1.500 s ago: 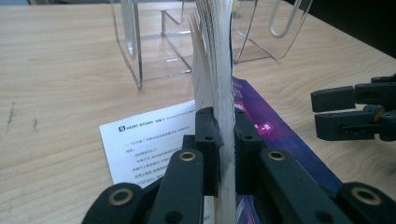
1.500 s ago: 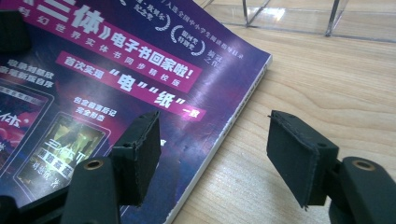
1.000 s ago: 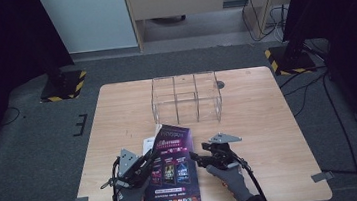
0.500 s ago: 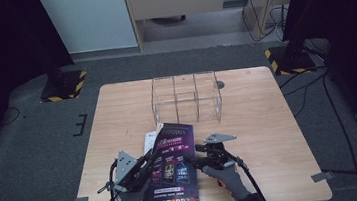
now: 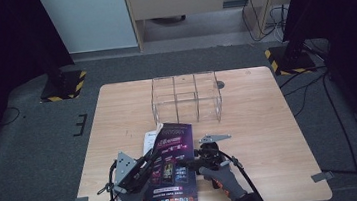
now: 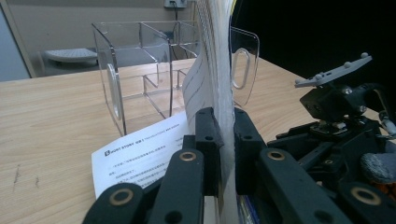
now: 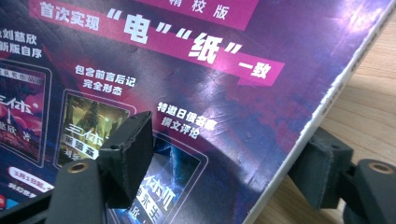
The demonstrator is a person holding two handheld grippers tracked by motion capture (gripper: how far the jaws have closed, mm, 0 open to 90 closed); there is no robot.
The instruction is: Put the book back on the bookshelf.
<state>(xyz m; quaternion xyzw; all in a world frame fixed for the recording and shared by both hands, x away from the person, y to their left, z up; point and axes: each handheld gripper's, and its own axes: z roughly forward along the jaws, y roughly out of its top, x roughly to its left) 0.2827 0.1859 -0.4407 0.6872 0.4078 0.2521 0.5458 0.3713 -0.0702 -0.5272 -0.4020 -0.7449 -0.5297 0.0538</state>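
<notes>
Purple and glossy, the magazine (image 5: 170,169) lies in the lower middle of the high view, on the near part of the wooden table (image 5: 264,121), with its far end lifted off the surface. At the lower left of that frame the left gripper (image 5: 145,164) sits against the magazine's left edge; in the left gripper view its two black jaws are clamped tight on the edge of the stacked pages (image 6: 223,88), which rise upright between them. Just beside that edge a white printed sheet (image 6: 140,156) lies flat on the table. Behind the magazine, toward the upper middle of the high view, stands a clear plastic organizer (image 5: 186,98) with several compartments, near the magazine's far end but apart from it. To the right of the magazine, in the lower centre-right of the high view, the right gripper (image 5: 193,163) is held by a gloved hand (image 5: 225,181) and reaches onto the cover. In the right gripper view its jaws stand wide, one pad over the printed cover and the other under the magazine's edge near the wood, neither pressing on it; they have just been opening, with the magazine's edge between them.
</notes>
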